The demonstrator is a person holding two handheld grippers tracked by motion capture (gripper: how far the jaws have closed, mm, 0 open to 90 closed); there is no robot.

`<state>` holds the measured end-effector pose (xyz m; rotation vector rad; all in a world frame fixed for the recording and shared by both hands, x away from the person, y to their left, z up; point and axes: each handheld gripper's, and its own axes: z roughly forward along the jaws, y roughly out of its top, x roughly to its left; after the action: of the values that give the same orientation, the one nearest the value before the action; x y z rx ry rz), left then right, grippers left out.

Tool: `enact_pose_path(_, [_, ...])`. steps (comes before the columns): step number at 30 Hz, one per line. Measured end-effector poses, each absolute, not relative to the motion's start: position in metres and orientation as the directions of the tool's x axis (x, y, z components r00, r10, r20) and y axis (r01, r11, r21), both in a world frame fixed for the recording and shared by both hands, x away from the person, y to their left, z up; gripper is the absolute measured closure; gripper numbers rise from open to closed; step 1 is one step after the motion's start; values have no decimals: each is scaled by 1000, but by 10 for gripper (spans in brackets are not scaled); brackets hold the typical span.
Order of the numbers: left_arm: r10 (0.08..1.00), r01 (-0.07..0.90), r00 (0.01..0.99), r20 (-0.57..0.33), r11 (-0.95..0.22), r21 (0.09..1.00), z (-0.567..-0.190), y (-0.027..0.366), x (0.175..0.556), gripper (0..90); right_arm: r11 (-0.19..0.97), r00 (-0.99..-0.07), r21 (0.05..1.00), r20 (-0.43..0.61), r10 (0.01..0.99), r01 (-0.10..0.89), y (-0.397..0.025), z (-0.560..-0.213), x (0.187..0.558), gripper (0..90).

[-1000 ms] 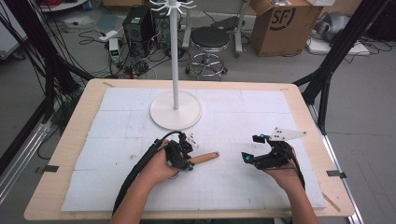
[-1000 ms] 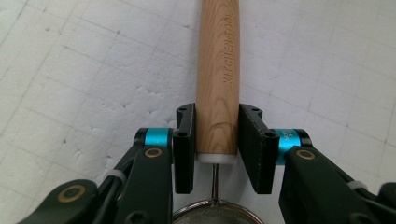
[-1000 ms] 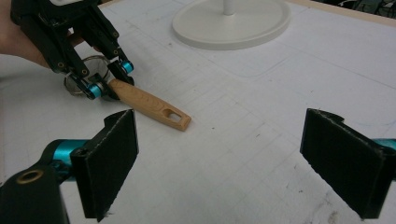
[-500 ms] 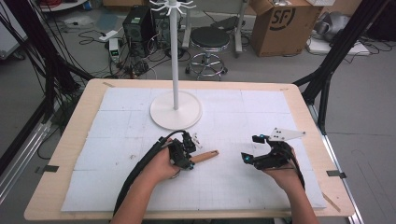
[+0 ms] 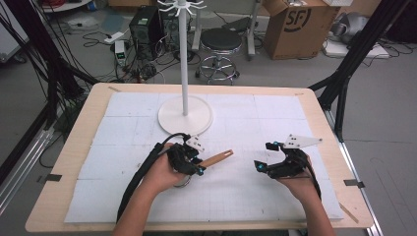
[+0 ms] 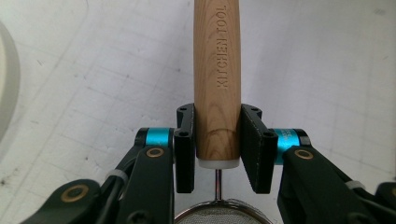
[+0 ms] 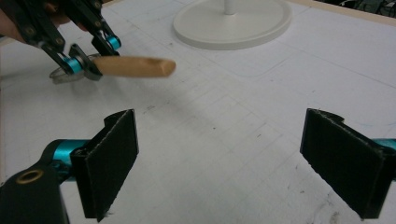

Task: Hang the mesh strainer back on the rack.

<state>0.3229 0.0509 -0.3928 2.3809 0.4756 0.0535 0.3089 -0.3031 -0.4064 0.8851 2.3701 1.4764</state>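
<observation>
A small sieve with a wooden handle (image 5: 217,159) marked "KITCHEN TOOL" (image 6: 217,84) lies left of the mat's middle. My left gripper (image 5: 196,166) is shut on the handle's base (image 6: 217,149), just above the steel mesh bowl (image 6: 217,215). The handle points right and away from me, and its free end (image 7: 133,66) is off the mat. My right gripper (image 5: 264,156) rests to the right, apart from the sieve. It is open, and its two black pads (image 7: 112,158) have nothing between them. A white hanging stand (image 5: 185,115) rises behind the left gripper.
The stand's round base (image 7: 232,21) sits on the white gridded mat (image 5: 246,123), with hooks at the top of its thin pole (image 5: 184,59). Cables trail from both grippers along the forearms. Beyond the table's far edge stand a stool, boxes and wires.
The left gripper has shifted slightly, and the handle's free end has risen and swung a little farther from me. The right gripper has stayed put and open.
</observation>
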Motion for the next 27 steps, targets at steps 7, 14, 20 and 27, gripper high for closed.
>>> enact_pose_path(7, [356, 321, 928, -114, -601, 732, -372, 69, 322, 689, 320, -799, 871, 127, 588, 374, -302, -407, 309, 107])
enact_pose_path(14, [370, 319, 920, -131, -511, 798, -349, 89, 325, 689, 321, -800, 871, 125, 588, 371, -303, -407, 309, 107])
enact_pose_path(20, [369, 308, 918, -145, -431, 848, -330, 107, 329, 689, 318, -799, 874, 122, 589, 368, -303, -406, 309, 107])
enact_pose_path(27, [361, 267, 924, -129, -366, 891, -303, 129, 334, 689, 323, -802, 874, 117, 586, 364, -303, -407, 310, 107])
